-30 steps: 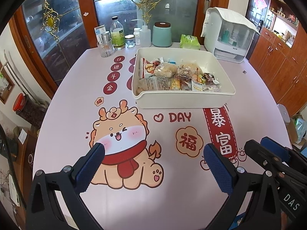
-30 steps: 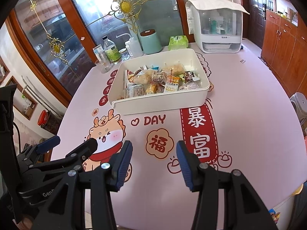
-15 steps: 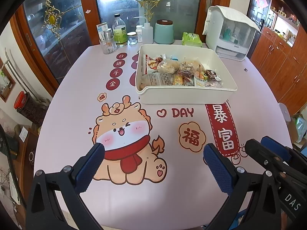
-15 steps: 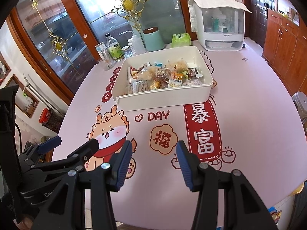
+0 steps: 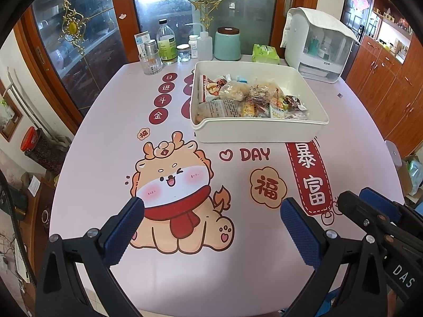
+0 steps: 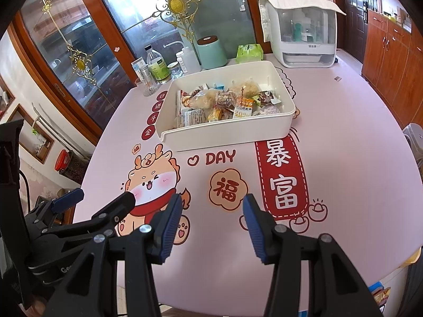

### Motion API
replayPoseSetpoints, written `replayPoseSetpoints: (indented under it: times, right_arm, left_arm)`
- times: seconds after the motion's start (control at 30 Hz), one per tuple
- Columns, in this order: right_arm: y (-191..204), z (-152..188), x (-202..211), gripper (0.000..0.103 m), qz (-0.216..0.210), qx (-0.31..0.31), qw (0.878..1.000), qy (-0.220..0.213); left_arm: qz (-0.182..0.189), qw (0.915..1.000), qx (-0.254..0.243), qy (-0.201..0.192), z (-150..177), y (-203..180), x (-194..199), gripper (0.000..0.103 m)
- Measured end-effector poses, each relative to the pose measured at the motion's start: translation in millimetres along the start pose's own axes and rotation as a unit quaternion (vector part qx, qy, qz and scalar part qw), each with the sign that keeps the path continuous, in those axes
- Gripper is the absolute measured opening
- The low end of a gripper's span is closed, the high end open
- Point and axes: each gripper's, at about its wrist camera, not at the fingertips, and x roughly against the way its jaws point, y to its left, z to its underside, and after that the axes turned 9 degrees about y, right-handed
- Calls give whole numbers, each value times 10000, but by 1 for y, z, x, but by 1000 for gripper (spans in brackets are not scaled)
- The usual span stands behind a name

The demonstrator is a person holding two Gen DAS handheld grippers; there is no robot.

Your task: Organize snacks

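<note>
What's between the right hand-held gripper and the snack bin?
Nothing solid. In the right wrist view, only printed tablecloth lies between the right hand-held gripper and the white snack bin: no loose objects, just the "DAY" lettering.

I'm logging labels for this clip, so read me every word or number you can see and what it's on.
"DAY": tablecloth, beside a heart.
"暴富": tablecloth's red banner.
"福": its flower badge.
"日进斗金": its red dots.
"DAS": right gripper, on its body.
"20%": snack packet in white bin.
Bottle labels, other wrappers: too small.
</note>
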Motion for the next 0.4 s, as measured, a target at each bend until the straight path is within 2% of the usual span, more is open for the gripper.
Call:
replayPoseSetpoints:
  times: [0.4]
  right_arm:
    - [4, 1, -3, 49, 7, -9, 10000, 22]
  left_arm:
    - [-2, 10000, -4, 39, -1, 4, -2, 102]
